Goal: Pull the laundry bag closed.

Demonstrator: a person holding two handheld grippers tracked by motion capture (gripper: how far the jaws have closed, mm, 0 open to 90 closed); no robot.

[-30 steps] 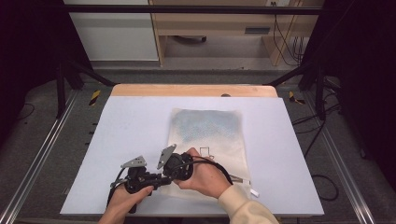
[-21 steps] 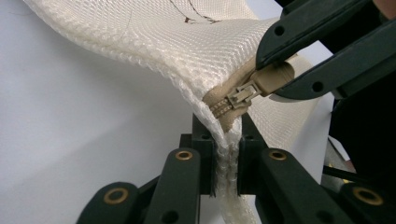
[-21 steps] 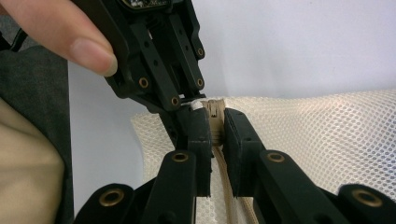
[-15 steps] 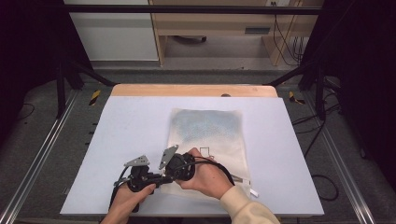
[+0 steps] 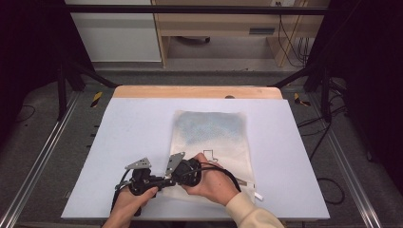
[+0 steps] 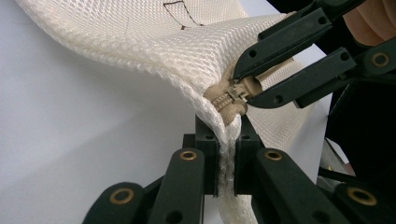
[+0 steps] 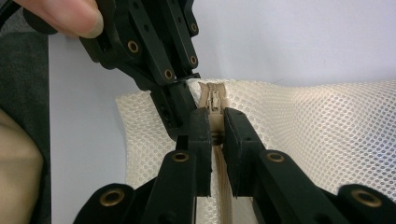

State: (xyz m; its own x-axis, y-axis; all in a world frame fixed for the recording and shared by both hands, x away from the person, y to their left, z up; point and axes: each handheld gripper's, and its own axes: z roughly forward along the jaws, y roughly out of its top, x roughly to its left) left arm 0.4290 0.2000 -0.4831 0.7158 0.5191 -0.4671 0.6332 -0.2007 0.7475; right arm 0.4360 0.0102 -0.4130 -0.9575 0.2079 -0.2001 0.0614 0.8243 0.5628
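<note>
A cream mesh bag (image 5: 211, 137) lies flat on the white table (image 5: 138, 128), its zipped edge toward the person. My left gripper (image 5: 160, 182) is shut on the bag's near corner (image 6: 226, 154), just beside the end of the zipper, and lifts that edge a little. My right gripper (image 5: 172, 180) meets it tip to tip and is shut on the tan zipper pull (image 6: 246, 87). In the right gripper view my jaws pinch the pull below the zipper teeth (image 7: 212, 98), with the left gripper (image 7: 183, 103) clamped on the mesh (image 7: 327, 135) right beside them.
A strip of wood (image 5: 197, 91) edges the table's far side. A small white tag (image 5: 258, 195) lies by the bag's near right corner. Metal rails (image 5: 43, 156) run along both sides, with dark floor and cables beyond.
</note>
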